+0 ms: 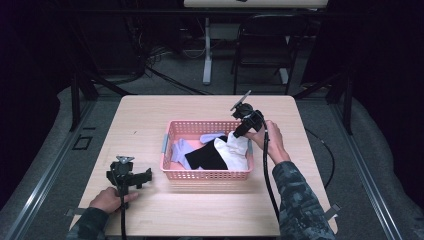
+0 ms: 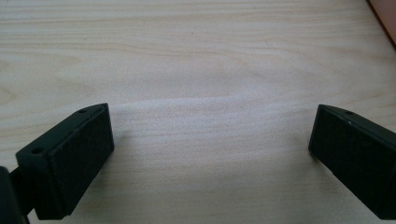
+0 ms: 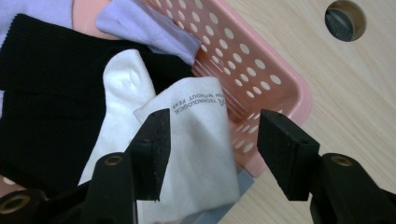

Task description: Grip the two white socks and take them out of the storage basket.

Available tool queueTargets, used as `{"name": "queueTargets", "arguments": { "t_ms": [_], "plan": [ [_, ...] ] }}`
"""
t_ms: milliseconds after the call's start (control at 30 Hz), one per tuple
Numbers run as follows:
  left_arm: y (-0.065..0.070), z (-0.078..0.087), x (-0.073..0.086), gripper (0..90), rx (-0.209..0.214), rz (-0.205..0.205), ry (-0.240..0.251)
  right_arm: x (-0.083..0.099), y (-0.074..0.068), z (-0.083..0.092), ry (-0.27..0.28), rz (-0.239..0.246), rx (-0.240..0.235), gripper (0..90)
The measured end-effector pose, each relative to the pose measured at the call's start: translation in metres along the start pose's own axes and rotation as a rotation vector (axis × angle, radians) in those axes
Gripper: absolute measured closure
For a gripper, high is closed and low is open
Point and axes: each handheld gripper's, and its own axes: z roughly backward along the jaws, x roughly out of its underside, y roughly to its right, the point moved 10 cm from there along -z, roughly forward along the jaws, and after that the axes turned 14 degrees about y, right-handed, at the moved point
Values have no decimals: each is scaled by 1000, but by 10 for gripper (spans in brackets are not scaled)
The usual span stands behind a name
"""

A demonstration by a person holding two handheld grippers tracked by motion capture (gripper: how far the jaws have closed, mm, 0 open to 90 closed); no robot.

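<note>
A pink perforated basket (image 1: 205, 175) stands mid-table and holds a white sock (image 1: 235, 150), a black sock (image 1: 207, 156) and lavender socks (image 1: 181, 152). My right gripper (image 1: 239, 135) dips into the basket's right end. In the right gripper view its jaws (image 3: 212, 121) straddle the white sock (image 3: 201, 149) with printed lettering, beside the basket wall (image 3: 261, 74). One pad sits at the sock's edge, the other stands clear of it. The black sock (image 3: 46, 93) and a lavender sock (image 3: 140, 23) lie beyond. My left gripper (image 1: 127, 175) rests open on the table at front left, its jaws (image 2: 210, 135) wide over bare wood.
The light wooden table (image 1: 150, 125) has free surface left and right of the basket. A round cable hole (image 3: 344, 19) is in the tabletop past the basket's corner. A chair (image 1: 265, 45) and a table leg (image 1: 207, 50) stand on the floor behind.
</note>
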Motion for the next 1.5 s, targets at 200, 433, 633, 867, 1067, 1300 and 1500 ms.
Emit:
{"name": "queueTargets", "arguments": {
  "t_ms": [200, 433, 633, 867, 1067, 1300, 1500],
  "plan": [
    [0, 0, 0, 0, 2, -1, -2, 4, 0, -12, -47, -1, 1, 451],
    [0, 0, 0, 0, 3, -2, -2, 10, -4, -14, -101, 0, -13, 648],
    [0, 0, 0, 0, 3, -2, 0, 7, -9, -6, -80, 2, -17, 838],
    [0, 0, 0, 0, 4, -3, -1, -3, -13, 12, -26, -5, -15, 851],
    [0, 1, 1, 0, 6, -3, -2, -16, -21, 28, 27, 10, -10, 852],
    [0, 1, 1, 0, 6, -3, -2, -24, -24, 44, 51, 27, -13, 852],
    [0, 1, 0, 0, 6, -3, -2, -30, -26, 58, 92, 14, -18, 852]
  ]
}}
